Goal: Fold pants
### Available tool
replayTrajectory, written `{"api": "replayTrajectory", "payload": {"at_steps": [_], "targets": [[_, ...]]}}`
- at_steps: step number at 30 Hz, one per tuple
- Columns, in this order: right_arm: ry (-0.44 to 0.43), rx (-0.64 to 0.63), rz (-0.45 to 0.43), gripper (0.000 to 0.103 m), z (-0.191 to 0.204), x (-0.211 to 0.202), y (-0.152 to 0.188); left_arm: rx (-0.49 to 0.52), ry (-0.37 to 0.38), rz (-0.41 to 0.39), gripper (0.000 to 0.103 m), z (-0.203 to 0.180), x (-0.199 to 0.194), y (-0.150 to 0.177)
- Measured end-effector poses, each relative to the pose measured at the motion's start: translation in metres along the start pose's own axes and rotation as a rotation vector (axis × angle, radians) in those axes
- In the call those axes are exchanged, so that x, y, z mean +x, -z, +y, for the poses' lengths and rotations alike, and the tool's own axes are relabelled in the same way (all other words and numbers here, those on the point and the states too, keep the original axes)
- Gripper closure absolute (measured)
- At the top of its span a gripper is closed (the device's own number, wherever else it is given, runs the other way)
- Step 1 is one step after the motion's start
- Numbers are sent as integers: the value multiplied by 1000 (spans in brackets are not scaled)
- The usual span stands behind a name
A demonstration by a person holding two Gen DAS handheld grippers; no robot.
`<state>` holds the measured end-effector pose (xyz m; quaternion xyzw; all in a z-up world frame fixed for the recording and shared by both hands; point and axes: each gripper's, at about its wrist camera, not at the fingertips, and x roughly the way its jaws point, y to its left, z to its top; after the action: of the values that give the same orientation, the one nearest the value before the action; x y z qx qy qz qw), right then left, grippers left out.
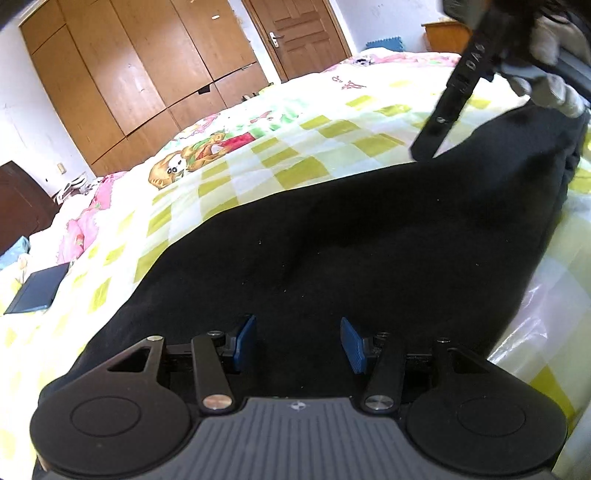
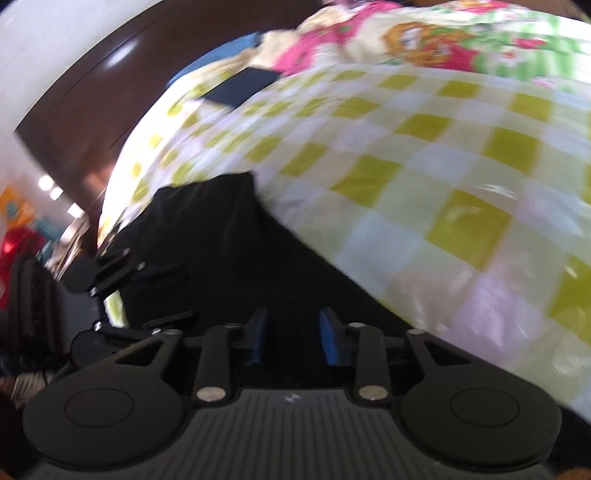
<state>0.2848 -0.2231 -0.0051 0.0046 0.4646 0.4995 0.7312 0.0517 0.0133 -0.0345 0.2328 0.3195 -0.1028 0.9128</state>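
Observation:
Black pants [image 1: 351,240] lie spread flat across a bed with a yellow and white checked sheet [image 1: 295,158]. My left gripper [image 1: 299,343] hovers over their near end, its blue pads apart with only flat fabric below them. At the pants' far right end a gloved hand [image 1: 546,85] holds my right gripper, of which one black finger [image 1: 443,118] shows, tip at the cloth's edge. The right wrist view is blurred. There my right gripper [image 2: 293,339] stands open over the black pants [image 2: 221,236], nothing pinched. The left gripper's fingers [image 2: 159,273] show at the left.
A flat dark blue slab [image 1: 38,288] lies on the sheet at the left, also the dark slab [image 2: 243,88] in the right wrist view. Pink bedding [image 1: 85,229] is bunched beyond it. Clear plastic [image 1: 535,325] lies right of the pants. A wooden wardrobe [image 1: 129,74] and door [image 1: 295,33] stand behind the bed.

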Motion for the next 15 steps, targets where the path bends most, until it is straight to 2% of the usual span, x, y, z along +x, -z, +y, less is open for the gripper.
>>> {"api": "replayTrajectory", "payload": {"at_steps": [2, 6, 7, 8, 9, 10, 12, 15], "targets": [[-49, -30, 56, 59, 0, 12, -7, -4, 2, 10, 40, 1, 1, -1], [9, -74, 143, 57, -5, 31, -14, 7, 8, 18, 40, 0, 3, -1], [5, -55, 144, 61, -8, 34, -14, 6, 10, 19, 40, 0, 2, 0], [-7, -12, 134, 88, -10, 35, -13, 3, 12, 20, 40, 1, 3, 0], [-14, 18, 139, 97, -10, 37, -12, 2, 15, 20, 39, 2, 5, -1], [7, 28, 131, 97, -7, 34, -11, -1, 16, 20, 39, 4, 7, -3], [37, 48, 60, 98, -5, 20, -8, -14, 18, 15, 39, 6, 7, -2], [107, 175, -31, 97, -23, 12, 1, -38, 21, 6, 39, 6, 8, 2]]}}
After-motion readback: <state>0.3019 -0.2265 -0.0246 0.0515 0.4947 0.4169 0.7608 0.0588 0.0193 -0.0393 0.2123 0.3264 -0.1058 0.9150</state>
